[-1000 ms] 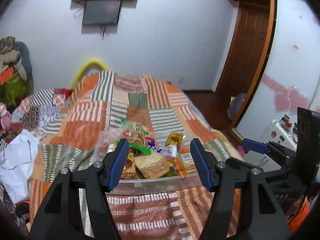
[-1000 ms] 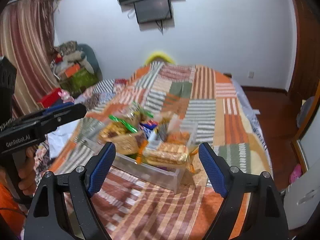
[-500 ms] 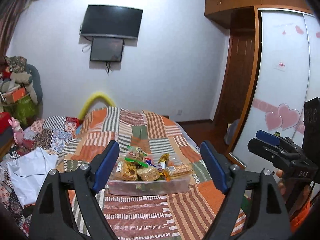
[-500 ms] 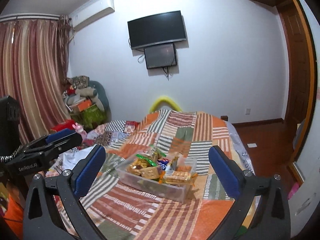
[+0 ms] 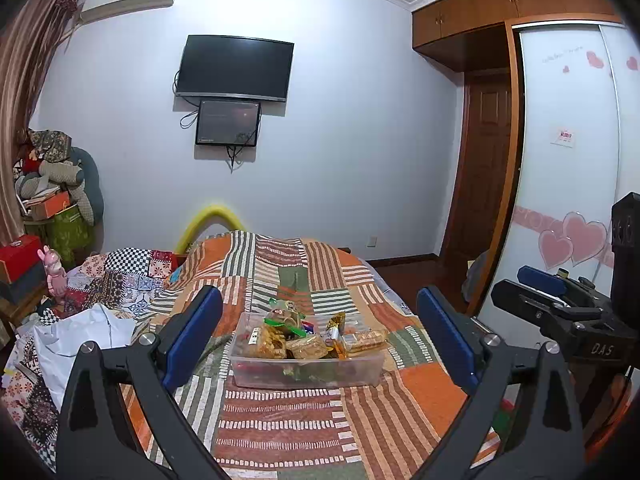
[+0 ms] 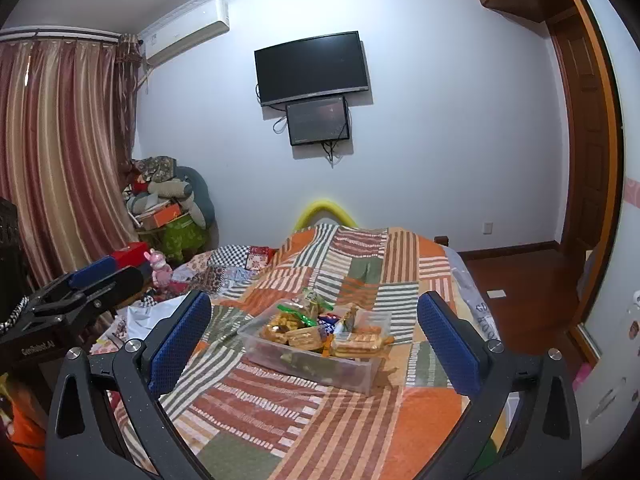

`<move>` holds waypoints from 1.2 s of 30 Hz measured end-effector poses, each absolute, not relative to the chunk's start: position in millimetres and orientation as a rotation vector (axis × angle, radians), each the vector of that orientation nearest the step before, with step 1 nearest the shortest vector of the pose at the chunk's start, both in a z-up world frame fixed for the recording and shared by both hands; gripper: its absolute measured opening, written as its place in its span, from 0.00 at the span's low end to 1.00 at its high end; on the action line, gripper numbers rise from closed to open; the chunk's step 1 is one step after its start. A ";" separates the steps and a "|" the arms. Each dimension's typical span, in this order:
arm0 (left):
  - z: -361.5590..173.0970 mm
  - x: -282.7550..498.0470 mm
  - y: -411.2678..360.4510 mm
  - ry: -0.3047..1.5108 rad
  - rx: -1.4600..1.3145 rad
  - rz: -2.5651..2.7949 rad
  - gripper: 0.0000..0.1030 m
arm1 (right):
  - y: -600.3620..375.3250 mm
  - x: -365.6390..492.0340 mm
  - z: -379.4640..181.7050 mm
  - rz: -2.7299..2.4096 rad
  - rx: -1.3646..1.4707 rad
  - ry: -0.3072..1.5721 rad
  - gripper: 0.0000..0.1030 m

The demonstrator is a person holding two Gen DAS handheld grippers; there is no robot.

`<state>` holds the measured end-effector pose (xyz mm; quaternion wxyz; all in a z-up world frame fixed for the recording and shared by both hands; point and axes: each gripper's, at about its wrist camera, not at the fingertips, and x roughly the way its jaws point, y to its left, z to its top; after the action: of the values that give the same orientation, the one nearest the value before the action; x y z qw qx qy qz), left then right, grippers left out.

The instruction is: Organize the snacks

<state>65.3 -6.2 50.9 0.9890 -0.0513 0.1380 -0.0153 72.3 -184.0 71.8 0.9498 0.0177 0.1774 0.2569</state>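
A clear plastic bin (image 5: 304, 376) stands on the patchwork bedspread (image 5: 280, 432), heaped with wrapped snacks (image 5: 280, 342). My left gripper (image 5: 318, 296) hovers well back from the bin. Its jaws are opening, with nothing between the blue pads. The right wrist view shows the same bin (image 6: 316, 370) and snacks (image 6: 304, 336) ahead. My right gripper (image 6: 314, 298) stands open and empty, likewise apart from the bin. A finger of the right gripper (image 5: 542, 279) shows at the right edge of the left view, and a finger of the left one (image 6: 94, 270) at the left of the right view.
White cloth (image 5: 80, 340) and patterned fabrics lie on the bed's left side. A pile of boxes and cushions (image 6: 168, 204) fills the far left corner. A wardrobe with sliding doors (image 5: 568, 184) and wooden floor (image 6: 516, 280) lie to the right. A TV (image 5: 234, 68) hangs on the far wall.
Both grippers have drawn back from the bin and risen, so the bin now looks smaller and farther off. The jaws of both have widened.
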 end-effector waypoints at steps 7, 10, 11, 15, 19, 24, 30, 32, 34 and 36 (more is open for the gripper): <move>48.0 62.7 -8.6 0.284 -0.100 -0.028 0.96 | -188.8 67.7 71.5 0.520 0.047 0.358 1.00; 47.3 60.9 -9.7 0.287 -0.099 -0.031 0.96 | -189.7 67.2 70.2 0.522 0.054 0.363 1.00; 46.8 60.9 -10.1 0.287 -0.096 -0.031 0.96 | -189.8 67.2 70.0 0.522 0.055 0.365 1.00; 45.4 60.5 -10.2 0.289 -0.092 -0.032 0.97 | -190.2 66.1 68.6 0.521 0.054 0.368 1.00; 44.8 60.6 -11.2 0.291 -0.091 -0.033 0.97 | -190.2 66.2 68.7 0.520 0.054 0.367 1.00; 44.1 61.1 -12.1 0.292 -0.091 -0.035 0.97 | -191.1 65.9 67.8 0.509 0.049 0.361 1.00; 43.6 60.7 -11.1 0.295 -0.096 -0.034 0.98 | -191.4 65.7 66.3 0.505 0.047 0.365 1.00; 43.5 60.0 -10.9 0.292 -0.097 -0.033 0.99 | -191.5 65.9 66.5 0.506 0.048 0.365 1.00; 43.4 59.4 -10.5 0.292 -0.096 -0.030 1.00 | -191.6 65.7 66.6 0.504 0.047 0.364 1.00; 43.5 60.0 -12.1 0.292 -0.095 -0.031 1.00 | -191.9 66.1 66.6 0.503 0.046 0.363 1.00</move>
<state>60.0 -12.1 43.5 0.9881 -0.0475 0.1456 -0.0153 66.1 -191.9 66.6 0.9520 0.0224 0.1785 0.2476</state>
